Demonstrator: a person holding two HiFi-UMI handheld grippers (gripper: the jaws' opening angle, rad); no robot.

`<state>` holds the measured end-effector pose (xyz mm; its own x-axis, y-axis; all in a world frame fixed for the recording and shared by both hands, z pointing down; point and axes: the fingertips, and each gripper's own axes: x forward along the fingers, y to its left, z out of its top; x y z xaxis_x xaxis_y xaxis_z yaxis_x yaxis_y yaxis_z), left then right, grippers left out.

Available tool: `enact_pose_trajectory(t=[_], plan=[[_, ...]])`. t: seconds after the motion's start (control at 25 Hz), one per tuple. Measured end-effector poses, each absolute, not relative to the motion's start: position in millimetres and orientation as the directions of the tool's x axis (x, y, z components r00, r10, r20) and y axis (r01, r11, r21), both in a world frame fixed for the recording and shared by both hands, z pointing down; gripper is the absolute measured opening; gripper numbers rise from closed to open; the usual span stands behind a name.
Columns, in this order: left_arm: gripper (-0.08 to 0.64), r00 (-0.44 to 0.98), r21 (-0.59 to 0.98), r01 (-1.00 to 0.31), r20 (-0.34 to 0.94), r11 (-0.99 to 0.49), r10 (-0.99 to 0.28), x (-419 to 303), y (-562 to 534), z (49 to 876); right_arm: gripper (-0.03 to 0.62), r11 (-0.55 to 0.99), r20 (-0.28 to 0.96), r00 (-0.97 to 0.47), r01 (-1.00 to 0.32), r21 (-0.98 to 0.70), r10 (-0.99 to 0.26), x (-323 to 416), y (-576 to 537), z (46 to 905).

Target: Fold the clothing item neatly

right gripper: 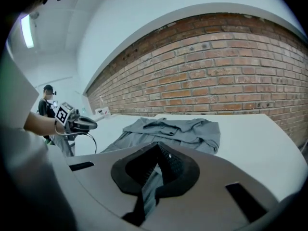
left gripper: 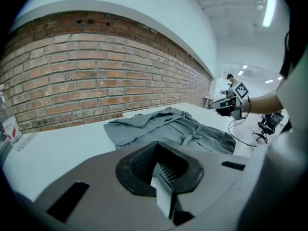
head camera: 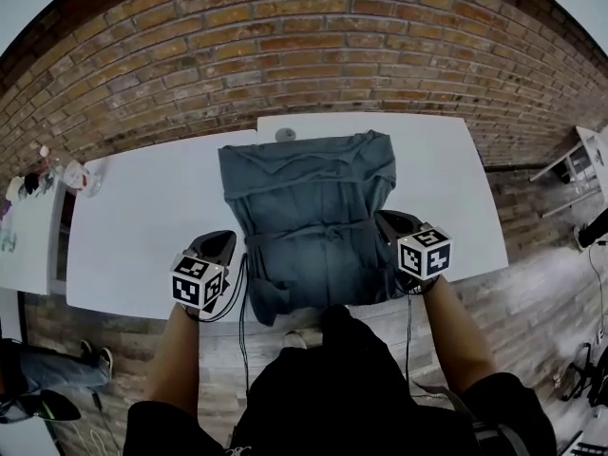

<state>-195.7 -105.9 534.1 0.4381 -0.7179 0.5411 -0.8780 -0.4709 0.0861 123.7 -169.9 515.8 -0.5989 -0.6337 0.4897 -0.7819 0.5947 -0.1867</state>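
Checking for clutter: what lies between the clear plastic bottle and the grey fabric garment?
Only bare white tabletop separates the clear plastic bottle from the grey fabric garment, shown in the left gripper view.

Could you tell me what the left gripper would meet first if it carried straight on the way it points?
Probably the grey garment on the white table: it lies straight beyond the left gripper's shut jaws, though depth is unclear.
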Motion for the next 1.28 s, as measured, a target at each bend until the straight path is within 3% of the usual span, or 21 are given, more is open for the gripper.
enact_pose_trajectory(t=[0.6, 0.76, 0.88, 1.16, 1.28], plan=[[0.006, 0.568, 0.28, -0.809, 0.596, -0.516, -0.567, -169.1, 61.9, 595.8, 0.002, 0.552, 0.617, -0.543, -0.809, -0.203, -0.57, 170.2, -7.7, 580.1], [0.122, 0.554, 0.308, -0.814, 0.667, -0.493, -0.499, -152.9, 89.6, 627.9, 0.016, 0.546, 0.67, -0.528, -0.81, -0.213, -0.522, 187.4, 8.3, 603.9], [0.144, 0.526, 0.319, -0.834, 0.709, -0.451, -0.47, -141.0, 110.4, 651.6, 0.072, 0.542, 0.708, -0.529, -0.804, -0.243, -0.468, 202.7, 23.7, 622.7], [0.168, 0.448, 0.414, -0.891, 0.741, -0.186, -0.501, -139.3, 112.1, 709.2, 0.114, 0.468, 0.773, -0.458, -0.851, -0.238, -0.439, 250.4, 27.6, 666.4], [0.178, 0.445, 0.437, -0.888, 0.738, -0.143, -0.507, -138.6, 105.6, 718.6, 0.14, 0.459, 0.772, -0.463, -0.852, -0.252, -0.436, 251.5, 21.0, 672.0]])
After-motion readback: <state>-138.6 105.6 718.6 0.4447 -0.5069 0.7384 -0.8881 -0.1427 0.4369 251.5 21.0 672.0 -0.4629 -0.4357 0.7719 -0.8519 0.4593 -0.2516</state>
